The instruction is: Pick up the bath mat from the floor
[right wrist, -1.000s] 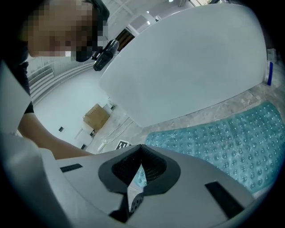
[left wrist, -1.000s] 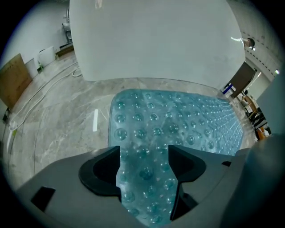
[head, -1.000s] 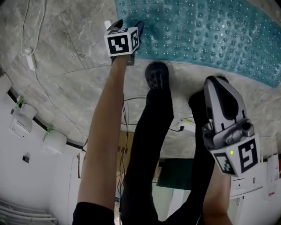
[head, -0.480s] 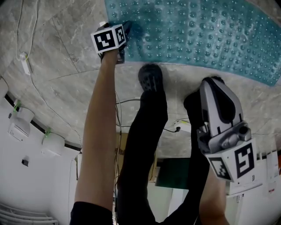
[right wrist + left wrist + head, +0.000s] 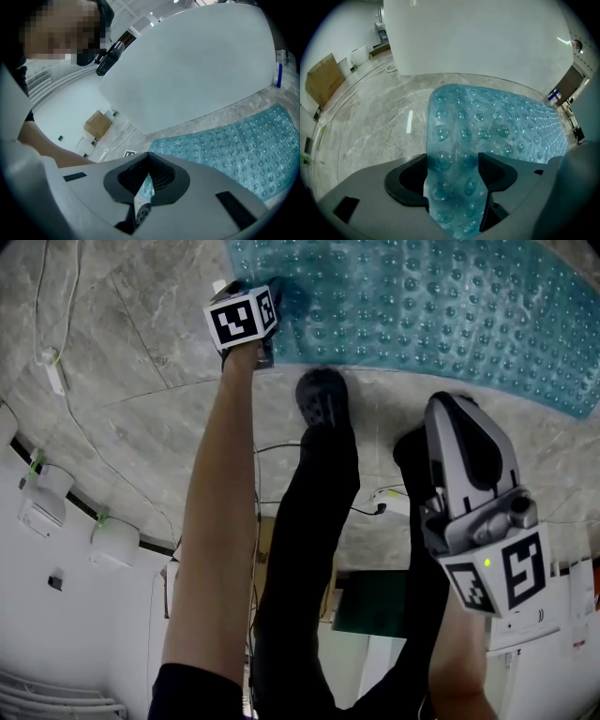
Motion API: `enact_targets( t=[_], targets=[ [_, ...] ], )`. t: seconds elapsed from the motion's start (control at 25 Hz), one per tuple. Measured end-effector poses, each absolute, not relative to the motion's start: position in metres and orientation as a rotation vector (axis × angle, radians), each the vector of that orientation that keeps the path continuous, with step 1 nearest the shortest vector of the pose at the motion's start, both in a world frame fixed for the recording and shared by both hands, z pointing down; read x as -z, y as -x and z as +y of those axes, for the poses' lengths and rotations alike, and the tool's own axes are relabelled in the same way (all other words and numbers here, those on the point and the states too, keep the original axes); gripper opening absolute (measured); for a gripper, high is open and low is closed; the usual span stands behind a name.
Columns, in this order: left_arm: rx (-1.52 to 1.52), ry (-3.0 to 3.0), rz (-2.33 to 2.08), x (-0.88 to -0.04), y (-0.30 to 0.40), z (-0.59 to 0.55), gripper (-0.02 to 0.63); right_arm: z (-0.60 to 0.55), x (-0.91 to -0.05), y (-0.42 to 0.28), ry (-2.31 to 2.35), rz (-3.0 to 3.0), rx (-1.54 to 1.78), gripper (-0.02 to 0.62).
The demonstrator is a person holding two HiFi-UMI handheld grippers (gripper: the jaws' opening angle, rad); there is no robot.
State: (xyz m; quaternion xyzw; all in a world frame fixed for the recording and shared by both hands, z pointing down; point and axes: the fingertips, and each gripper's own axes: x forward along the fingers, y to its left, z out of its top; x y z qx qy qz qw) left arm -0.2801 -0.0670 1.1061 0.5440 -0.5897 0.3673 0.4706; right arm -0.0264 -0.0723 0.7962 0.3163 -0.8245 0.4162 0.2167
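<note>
The teal, bubble-studded bath mat (image 5: 422, 306) lies flat on the grey marble floor at the top of the head view. My left gripper (image 5: 281, 298) reaches down to the mat's near left corner. In the left gripper view that corner (image 5: 452, 173) runs between the two dark jaws of the left gripper (image 5: 453, 164), which stand wide and are closing. My right gripper (image 5: 450, 413) hangs above the floor at the lower right, apart from the mat, jaws together and empty. The right gripper view shows those meeting jaws (image 5: 147, 164) with the mat (image 5: 234, 150) beyond them.
The person's black-clad legs and a black shoe (image 5: 323, 399) stand just below the mat's near edge. Thin cables (image 5: 52, 362) trail over the floor at the left. A large white tub wall (image 5: 478, 37) rises behind the mat. A cardboard box (image 5: 321, 77) stands at the far left.
The left gripper has shifted left along the mat's near edge to its corner and stayed there over the last half second. The right gripper has hardly moved.
</note>
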Motion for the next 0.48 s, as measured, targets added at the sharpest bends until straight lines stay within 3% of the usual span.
enact_targets(
  t=[0.12,0.2,0.24,0.48],
  targets=[
    [-0.884,-1.348,-1.419,-1.104,0.273,-0.068,0.295,-0.073,-0.797,0.031,-0.857,-2.283,-1.143,0.012],
    [-0.878,-1.378,-1.387,-1.1,0.262,-0.071,0.181,-0.076,-0.798,0.033,-0.861,-2.285,-1.152,0.012],
    [-0.895,-1.397,-1.38,-1.097,0.257,-0.072,0.158,-0.077,-0.798,0.032,-0.866,-2.286,-1.154,0.012],
    [-1.021,-1.476,-1.327,-1.07,0.238,-0.069,0.09,-0.075,-0.797,0.023,-0.854,-2.294,-1.086,0.012]
  ],
)
